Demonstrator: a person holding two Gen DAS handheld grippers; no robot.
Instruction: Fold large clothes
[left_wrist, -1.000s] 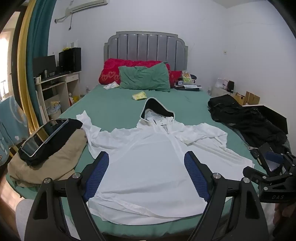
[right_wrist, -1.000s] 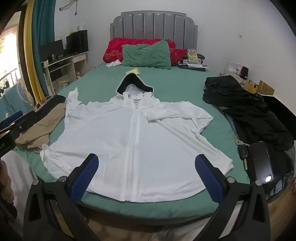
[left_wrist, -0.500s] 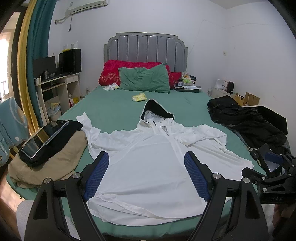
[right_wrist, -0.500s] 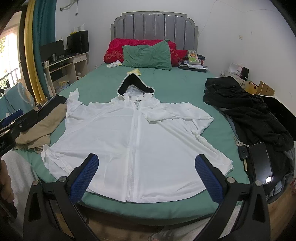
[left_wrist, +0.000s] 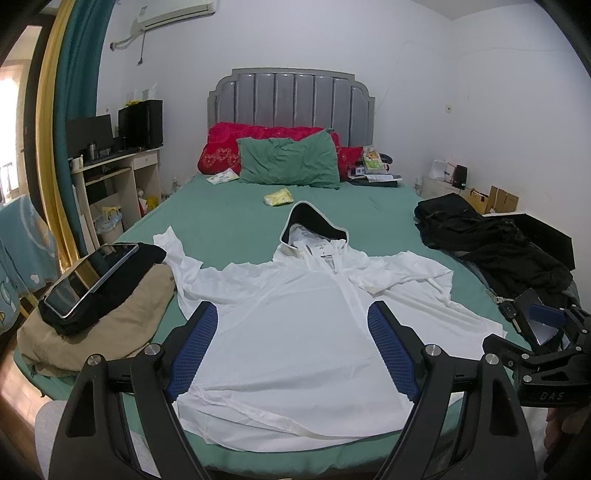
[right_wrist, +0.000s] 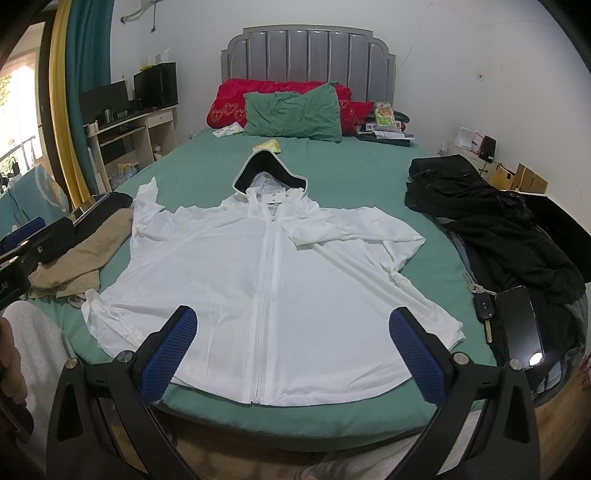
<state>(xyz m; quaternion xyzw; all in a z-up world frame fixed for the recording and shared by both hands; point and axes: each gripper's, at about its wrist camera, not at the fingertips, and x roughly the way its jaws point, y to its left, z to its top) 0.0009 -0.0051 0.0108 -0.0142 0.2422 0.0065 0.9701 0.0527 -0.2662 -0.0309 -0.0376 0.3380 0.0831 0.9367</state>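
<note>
White hooded jacket (right_wrist: 273, 280) lies spread, zipped, on the green bed (right_wrist: 354, 181); both grippers (left_wrist: 291, 350) (right_wrist: 293, 354) gape wide, empty.

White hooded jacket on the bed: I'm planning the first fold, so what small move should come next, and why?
Probably lower the left gripper to the sleeve still spread toward the tan pile. The white jacket lies flat and zipped, its other sleeve is already across the chest, and both grippers are open and empty.

Both tongs, left (left_wrist: 291, 350) and right (right_wrist: 293, 354), are black-framed with blue mesh-textured pads (left_wrist: 192, 349) and silver screws (left_wrist: 96, 359).
</note>
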